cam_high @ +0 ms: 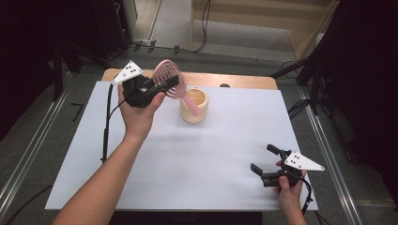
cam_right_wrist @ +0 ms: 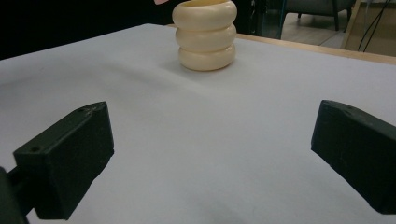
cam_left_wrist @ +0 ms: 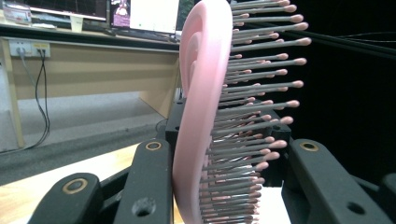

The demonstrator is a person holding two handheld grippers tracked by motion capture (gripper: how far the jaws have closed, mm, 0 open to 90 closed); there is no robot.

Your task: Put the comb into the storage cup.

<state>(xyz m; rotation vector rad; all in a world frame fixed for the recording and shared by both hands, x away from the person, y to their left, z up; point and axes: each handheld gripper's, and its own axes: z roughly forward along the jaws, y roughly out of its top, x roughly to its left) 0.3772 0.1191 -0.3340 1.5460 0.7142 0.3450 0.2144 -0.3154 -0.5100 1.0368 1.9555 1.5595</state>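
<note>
Left gripper (cam_high: 165,84) clamps pink brush (cam_high: 170,79) by its head, handle inside cream holder (cam_high: 194,107). Right gripper (cam_high: 265,161) rests on worktop (cam_high: 187,154), jaws wide, nothing between.

Pink plastic hairbrush (cam_left_wrist: 201,93), cream ribbed cup (cam_right_wrist: 204,35), matt white desk (cam_high: 187,150).

Hairbrush body looks like smooth moulded plastic with a soft sheen; its bristles are thin grey pins, metal or plastic cannot be told, with rounded pink tips. Cup has a smooth satin surface stacked in three bulging rings, plastic or glazed ceramic cannot be told. Desk cover is flat, matt, paper-like white with no glare; light wood with a faint sheen shows along its far edge. Left claw (cam_high: 172,83) and right claw (cam_high: 264,158) are matt black hard plastic, slightly grainy, with brass-coloured metal eyelets set in the left jaws. Plates on top are flat pale grey, matt.
</note>
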